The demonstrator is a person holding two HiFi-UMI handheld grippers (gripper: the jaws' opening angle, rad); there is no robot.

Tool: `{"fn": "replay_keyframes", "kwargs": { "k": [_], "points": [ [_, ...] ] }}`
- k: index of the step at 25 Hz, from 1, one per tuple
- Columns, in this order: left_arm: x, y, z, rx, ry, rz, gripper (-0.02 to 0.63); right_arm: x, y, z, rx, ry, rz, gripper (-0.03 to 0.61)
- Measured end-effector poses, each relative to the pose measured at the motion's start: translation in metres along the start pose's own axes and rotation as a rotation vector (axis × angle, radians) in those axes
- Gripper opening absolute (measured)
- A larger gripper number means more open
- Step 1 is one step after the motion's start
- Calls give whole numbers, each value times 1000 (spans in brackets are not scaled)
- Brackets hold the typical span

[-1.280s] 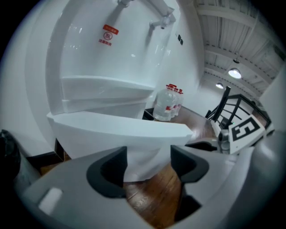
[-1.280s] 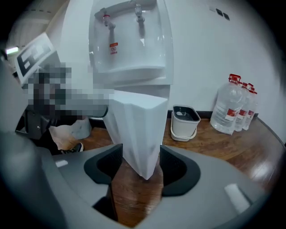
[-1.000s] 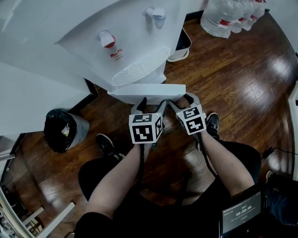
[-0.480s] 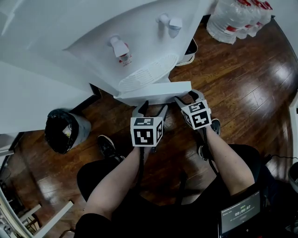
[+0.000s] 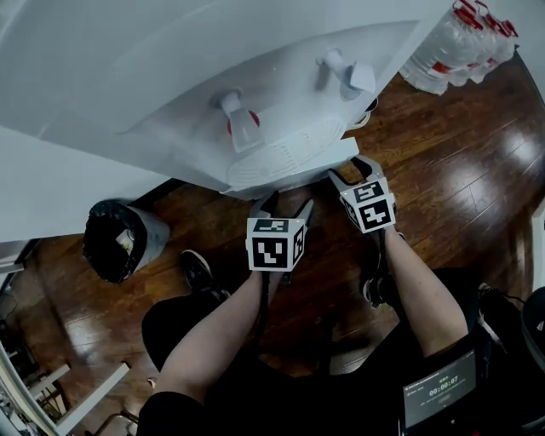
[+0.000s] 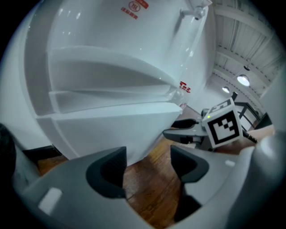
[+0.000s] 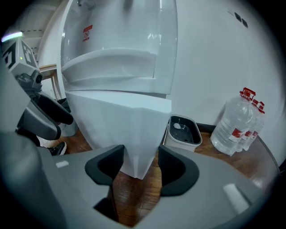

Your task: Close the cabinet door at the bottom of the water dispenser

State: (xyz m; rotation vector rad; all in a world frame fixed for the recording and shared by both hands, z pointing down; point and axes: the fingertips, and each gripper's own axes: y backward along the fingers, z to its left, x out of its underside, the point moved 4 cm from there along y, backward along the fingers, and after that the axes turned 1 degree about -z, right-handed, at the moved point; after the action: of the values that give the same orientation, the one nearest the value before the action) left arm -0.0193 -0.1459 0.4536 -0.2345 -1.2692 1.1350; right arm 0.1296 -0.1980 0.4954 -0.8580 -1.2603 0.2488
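Water dispenser point(image 5: 255, 85) with its cabinet door point(image 7: 120, 129) ajar. The right gripper point(image 7: 139, 166), jaws apart and just closing, straddles the door's free lower corner, with no clear squeeze on it. The left gripper point(image 6: 147, 166) is released and empty. The door's edge lies just beyond its left finger, and wood floor point(image 6: 143, 192) shows between the two fingers. A small white bin point(image 7: 181, 132) and water bottles point(image 7: 237, 127) stand beyond the right fingers.

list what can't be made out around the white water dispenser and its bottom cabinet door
Whether the white cabinet door is fully shut: head view, the white water dispenser's ribbed drip tray overhangs it; gripper views show only its front.
Count of clear plastic water bottles: overlapping in right gripper view, edge-cut in head view.
Red label print: too small, left gripper view.
Black-bagged bin's contents: too dark, head view.
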Motion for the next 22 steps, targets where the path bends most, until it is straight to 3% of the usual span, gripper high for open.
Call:
{"fn": "replay_keyframes", "kwargs": {
  "k": [11, 18, 22],
  "points": [
    [-19, -12, 4, -30, 25, -22, 316, -10, -6, -3, -52, 37, -11, 245],
    [-14, -21, 6, -42, 33, 8, 316, -2, -10, -5, -75, 41, -49, 250],
    [-13, -28, 4, -38, 43, 22, 316, -3, -8, -11, -91, -5, -39, 310]
  ]
}}
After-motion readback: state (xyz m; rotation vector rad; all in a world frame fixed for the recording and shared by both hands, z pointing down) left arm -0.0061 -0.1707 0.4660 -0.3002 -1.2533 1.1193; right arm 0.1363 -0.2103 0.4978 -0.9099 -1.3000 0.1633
